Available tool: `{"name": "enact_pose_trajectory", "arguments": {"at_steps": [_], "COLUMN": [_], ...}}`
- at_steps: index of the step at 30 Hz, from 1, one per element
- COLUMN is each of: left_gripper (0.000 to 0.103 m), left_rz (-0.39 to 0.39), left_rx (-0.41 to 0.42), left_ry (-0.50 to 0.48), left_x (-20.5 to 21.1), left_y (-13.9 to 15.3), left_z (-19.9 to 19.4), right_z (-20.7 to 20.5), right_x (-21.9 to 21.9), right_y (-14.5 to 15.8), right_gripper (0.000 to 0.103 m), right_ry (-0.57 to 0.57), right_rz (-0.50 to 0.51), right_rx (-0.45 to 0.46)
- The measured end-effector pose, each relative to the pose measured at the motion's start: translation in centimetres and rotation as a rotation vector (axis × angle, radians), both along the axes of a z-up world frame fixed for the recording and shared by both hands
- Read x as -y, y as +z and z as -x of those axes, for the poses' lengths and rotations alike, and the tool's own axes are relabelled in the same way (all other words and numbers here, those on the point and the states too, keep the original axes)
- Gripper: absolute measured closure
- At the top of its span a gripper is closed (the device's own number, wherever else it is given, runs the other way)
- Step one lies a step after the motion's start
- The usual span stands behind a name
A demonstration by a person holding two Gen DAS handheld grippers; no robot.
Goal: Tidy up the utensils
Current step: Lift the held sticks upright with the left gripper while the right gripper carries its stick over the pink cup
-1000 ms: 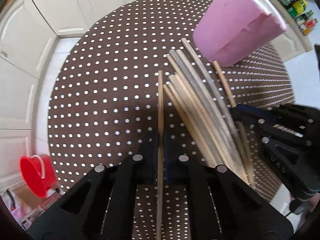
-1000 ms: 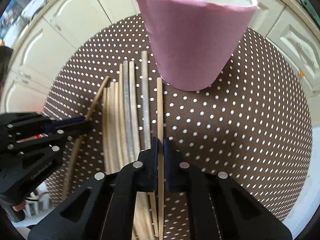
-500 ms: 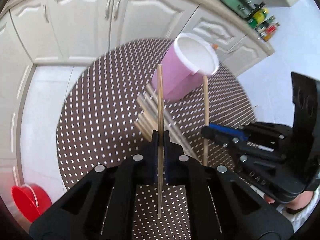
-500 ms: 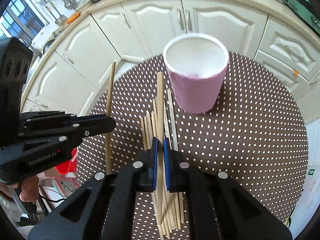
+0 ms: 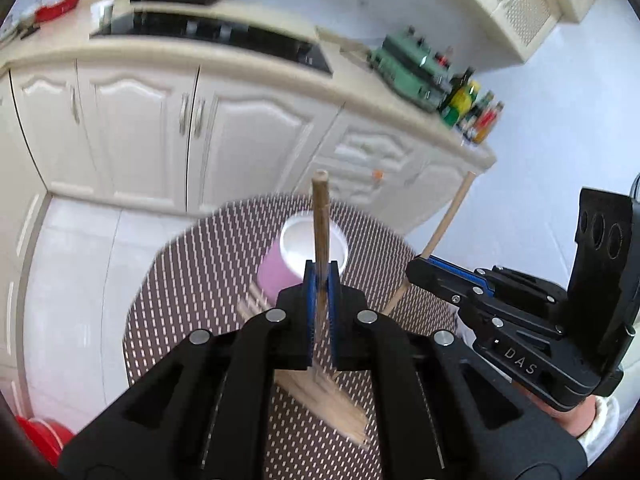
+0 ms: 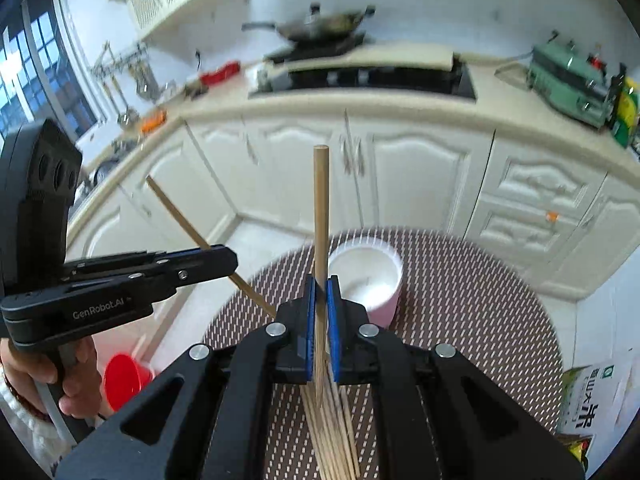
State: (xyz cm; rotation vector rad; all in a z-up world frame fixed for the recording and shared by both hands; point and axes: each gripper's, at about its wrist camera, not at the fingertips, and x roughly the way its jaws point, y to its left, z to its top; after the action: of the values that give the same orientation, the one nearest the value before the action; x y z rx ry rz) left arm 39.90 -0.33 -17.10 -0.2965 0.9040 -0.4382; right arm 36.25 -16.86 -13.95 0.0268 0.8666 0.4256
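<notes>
My left gripper [image 5: 319, 280] is shut on a wooden chopstick [image 5: 320, 216] and holds it high above the round dotted table [image 5: 192, 280]. My right gripper [image 6: 321, 292] is shut on another chopstick [image 6: 321, 208], also lifted. Each gripper shows in the other's view: the right one [image 5: 420, 272] with its stick [image 5: 448, 216], the left one [image 6: 228, 260] with its stick [image 6: 176, 212]. A pink cup [image 5: 296, 256] with a white inside stands on the table below; it also shows in the right wrist view [image 6: 372, 280]. Several chopsticks [image 6: 332, 420] lie in a bundle on the table [image 5: 320, 400].
White kitchen cabinets [image 5: 160, 128] and a counter with a stove [image 6: 360, 76] curve behind the table. A red bucket [image 6: 120, 380] stands on the floor at the left. A printed bag [image 6: 588, 408] lies at the right.
Both grippers have risen from the table, each carrying a chopstick. The cup and the bundle now look much smaller and lower in both views.
</notes>
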Motion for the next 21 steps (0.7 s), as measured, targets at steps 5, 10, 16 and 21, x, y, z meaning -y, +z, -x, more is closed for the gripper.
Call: {"name": "enact_pose_trajectory", "arguments": {"at_steps": [5,10,16,21], "left_gripper": [0.097,0.097,0.097,0.097], "left_rz": [0.001,-0.027,-0.045,-0.089], "left_rx": [0.111,0.192,0.201,0.148], "left_ry": [0.057,0.089,0.081,0.054], "left_x": [-0.1,0.6,1.6,2.7], "left_y": [3.4,5.5,5.1,2.8], "left_z": [-0.6,-1.2,-2.5,-3.3], "right_z": [-1.1,-2.0,-3.8,-4.3], "right_x": [0.6,0.7,0.4,0.4], "right_y": [2.7,4.7,3.4,1.8], "right_gripper": [0.098,0.098,0.098,0.098], "right_ry": [-0.050,-0.096,-0.103,-0.103], "right_rz": [-0.004,-0.006,0.020,0.032], "right_rx": [0.118,0.215,0.243,0.203]}}
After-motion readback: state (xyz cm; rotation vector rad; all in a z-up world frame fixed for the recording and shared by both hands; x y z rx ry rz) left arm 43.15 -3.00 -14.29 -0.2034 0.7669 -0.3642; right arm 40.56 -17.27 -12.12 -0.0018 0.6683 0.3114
